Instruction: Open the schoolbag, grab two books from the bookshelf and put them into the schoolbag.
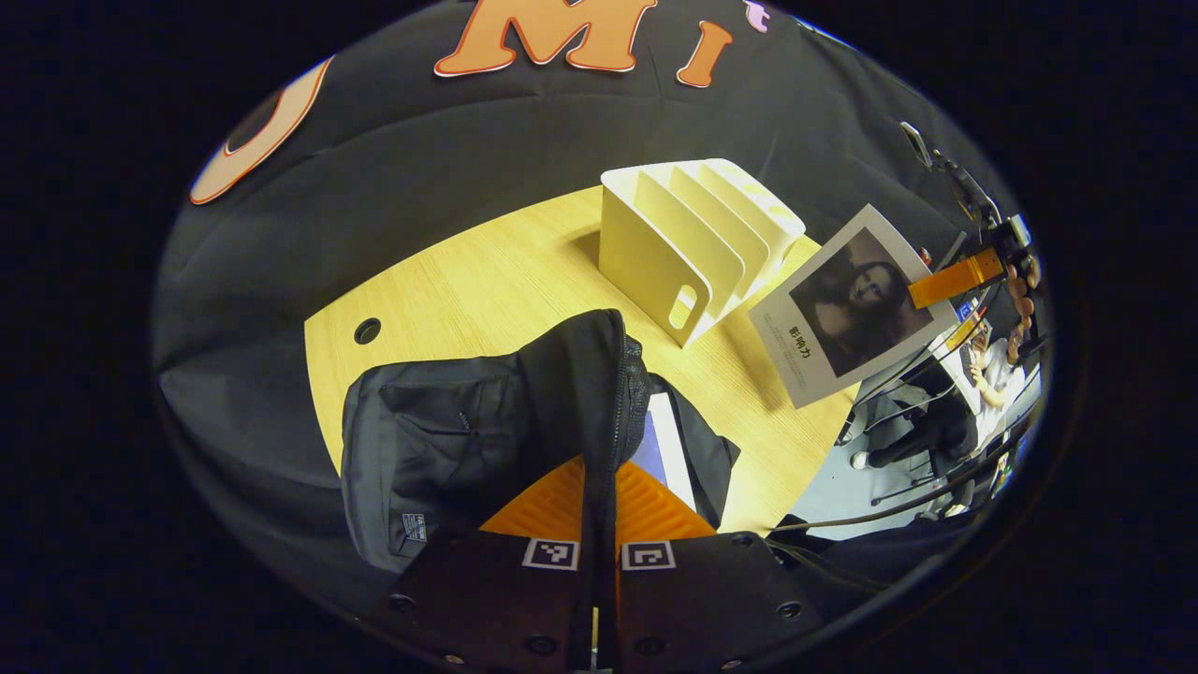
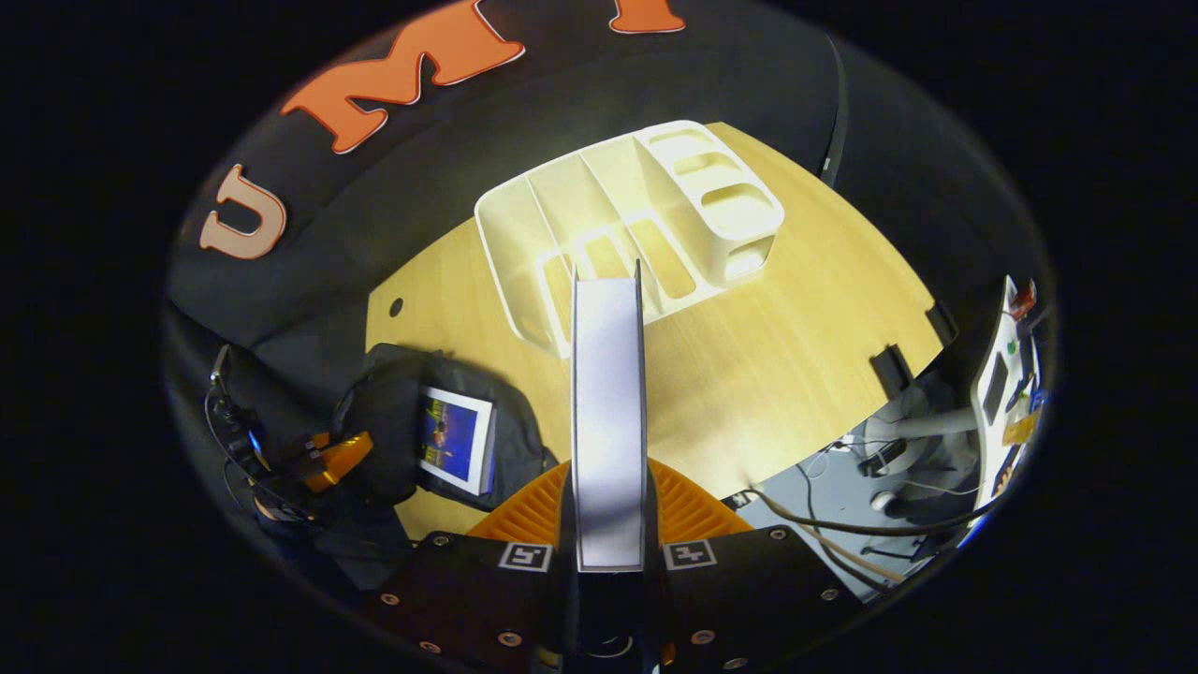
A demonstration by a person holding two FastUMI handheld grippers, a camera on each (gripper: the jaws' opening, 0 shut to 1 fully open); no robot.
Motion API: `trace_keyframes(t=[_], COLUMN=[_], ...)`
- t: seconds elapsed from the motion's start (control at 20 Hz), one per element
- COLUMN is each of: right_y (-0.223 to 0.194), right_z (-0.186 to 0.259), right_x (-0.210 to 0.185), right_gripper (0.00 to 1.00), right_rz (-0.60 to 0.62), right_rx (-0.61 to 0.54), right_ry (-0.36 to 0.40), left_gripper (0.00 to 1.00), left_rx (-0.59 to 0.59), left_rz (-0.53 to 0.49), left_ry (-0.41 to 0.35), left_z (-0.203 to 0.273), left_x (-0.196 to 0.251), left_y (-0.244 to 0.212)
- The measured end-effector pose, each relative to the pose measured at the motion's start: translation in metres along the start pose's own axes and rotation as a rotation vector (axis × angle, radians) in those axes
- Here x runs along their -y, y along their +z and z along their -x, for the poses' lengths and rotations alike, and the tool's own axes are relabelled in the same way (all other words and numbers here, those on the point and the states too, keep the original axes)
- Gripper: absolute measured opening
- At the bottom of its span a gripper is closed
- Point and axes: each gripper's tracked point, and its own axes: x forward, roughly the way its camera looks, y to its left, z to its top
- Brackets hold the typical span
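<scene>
The black schoolbag (image 1: 449, 440) lies open on the wooden table (image 1: 487, 281). My left gripper (image 1: 599, 468) is shut on the raised edge of its opening and holds it up. A blue-and-white book (image 1: 660, 440) lies inside the bag. The white bookshelf (image 1: 693, 239) stands behind it with empty slots. To the right, the other gripper (image 1: 955, 279) holds a portrait-cover book (image 1: 847, 304) in the air beside the shelf. In the right gripper view, my right gripper (image 2: 608, 468) is shut on that book (image 2: 608, 412), seen edge-on above the table. Below it to the left sit the bag (image 2: 393, 421), the book in it (image 2: 457, 440) and the left gripper (image 2: 328, 459).
A cable hole (image 1: 367, 329) marks the table's left part. Past the table's right edge are the floor, cables (image 2: 842, 543) and chair legs (image 1: 898, 449). A white device (image 2: 997, 374) stands at the right. A seated person (image 1: 992, 365) is far off.
</scene>
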Motion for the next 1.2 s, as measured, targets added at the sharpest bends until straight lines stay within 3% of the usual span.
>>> trace_keyframes(t=[0.7, 1.2], right_y=[-0.035, -0.048], right_z=[0.006, -0.032], right_x=[-0.041, -0.082], right_gripper=[0.28, 0.27], right_rz=[-0.044, -0.096], right_rx=[0.057, 0.046], right_ry=[0.324, 0.498], left_gripper=[0.03, 0.03], left_rx=[0.007, 0.012], left_rz=[-0.012, -0.026], left_ry=[0.036, 0.061], left_z=[0.003, 0.006], left_x=[0.004, 0.005], left_y=[0.002, 0.003])
